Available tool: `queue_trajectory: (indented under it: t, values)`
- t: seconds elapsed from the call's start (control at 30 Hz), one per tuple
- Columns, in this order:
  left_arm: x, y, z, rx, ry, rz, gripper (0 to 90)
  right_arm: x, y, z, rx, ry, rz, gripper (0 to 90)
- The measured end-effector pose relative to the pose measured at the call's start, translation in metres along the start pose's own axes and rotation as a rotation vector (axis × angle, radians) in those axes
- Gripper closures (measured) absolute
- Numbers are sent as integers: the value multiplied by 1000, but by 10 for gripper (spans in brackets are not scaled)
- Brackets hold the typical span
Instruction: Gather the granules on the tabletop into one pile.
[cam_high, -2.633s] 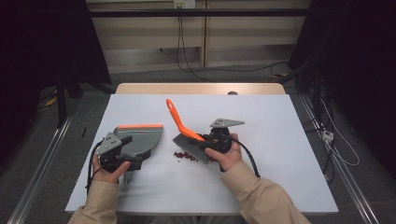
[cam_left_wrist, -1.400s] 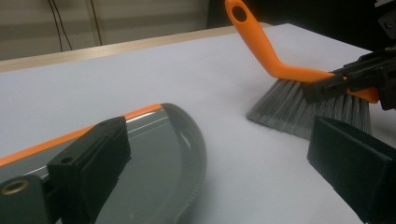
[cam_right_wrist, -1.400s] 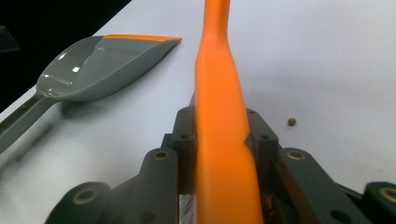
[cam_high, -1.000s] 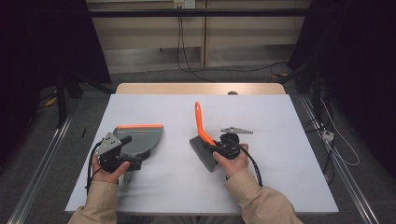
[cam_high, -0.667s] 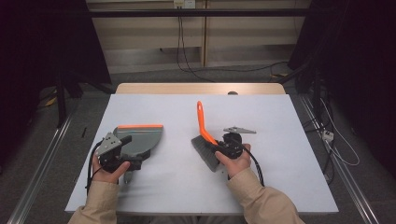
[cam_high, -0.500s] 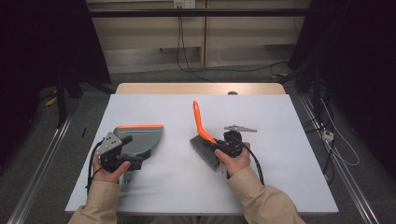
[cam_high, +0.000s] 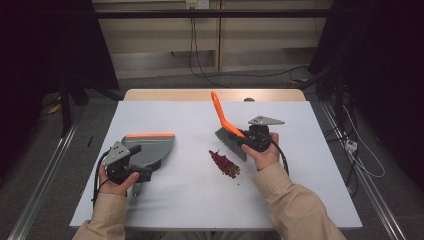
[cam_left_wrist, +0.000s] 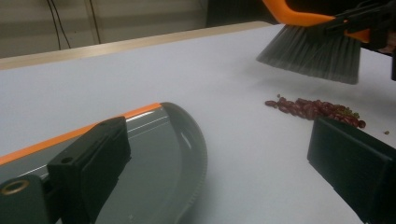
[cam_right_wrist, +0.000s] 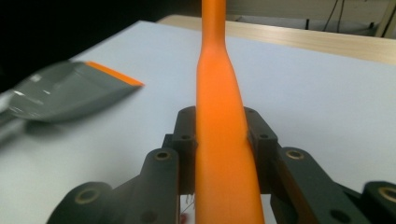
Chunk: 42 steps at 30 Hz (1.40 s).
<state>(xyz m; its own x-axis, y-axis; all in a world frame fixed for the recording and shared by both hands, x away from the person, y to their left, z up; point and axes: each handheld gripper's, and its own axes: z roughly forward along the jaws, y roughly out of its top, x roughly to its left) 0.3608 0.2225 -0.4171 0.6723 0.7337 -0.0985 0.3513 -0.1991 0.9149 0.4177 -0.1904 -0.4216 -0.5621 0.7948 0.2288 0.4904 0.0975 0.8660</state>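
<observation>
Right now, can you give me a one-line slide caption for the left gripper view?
Grey dustpan with an orange edge lies on the table; beyond, brush bristles hover above a line of red beans.

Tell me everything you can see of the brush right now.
The brush has a long orange handle, plastic by its look, and a head of grey bristles. The right gripper is clamped on the handle, jaws pressing both sides. The handle slants up and away from the person. The bristles hang just above the white table, beyond the line of red beans, touching neither as far as the left gripper view shows.

Orange-handled grey brush (cam_high: 227, 131); orange-edged grey dustpan (cam_high: 149, 148); red beans (cam_high: 224, 164)
</observation>
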Motion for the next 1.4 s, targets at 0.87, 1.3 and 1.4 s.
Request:
queue_trajectory:
  t: [0.87, 1.3, 1.4]
  values:
    - [-1, 1, -1, -4, -3, 4, 57, -4, 2, 3, 274, -55, -159, 706]
    - [1, 0, 0, 0, 1, 1, 57, -19, 9, 23, 120, 102, -236, 712]
    - [1, 0, 0, -2, 1, -2, 56, -22, 13, 35, 94, 141, -280, 713]
